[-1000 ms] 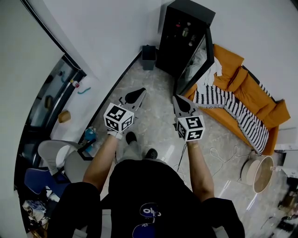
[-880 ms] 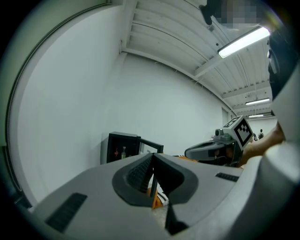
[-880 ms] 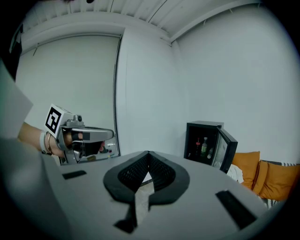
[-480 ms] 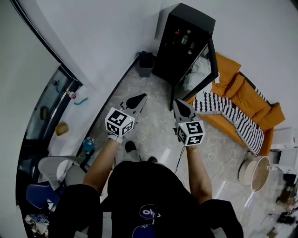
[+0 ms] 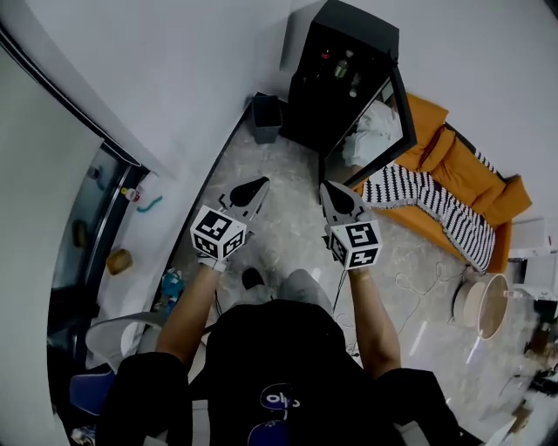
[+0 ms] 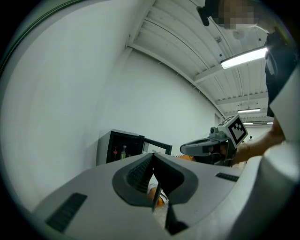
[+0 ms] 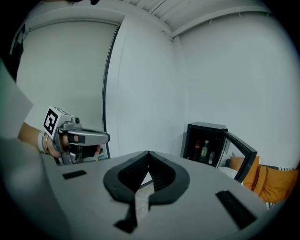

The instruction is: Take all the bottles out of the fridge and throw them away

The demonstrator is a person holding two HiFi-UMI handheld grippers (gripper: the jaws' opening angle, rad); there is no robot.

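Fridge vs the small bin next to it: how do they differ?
The fridge stands much taller; the bin is low. The fridge opens at the front, its door swung wide, showing bottles inside; the bin looks open at the top, contents not visible. Both are dark, boxy and stand on the floor by the white wall.
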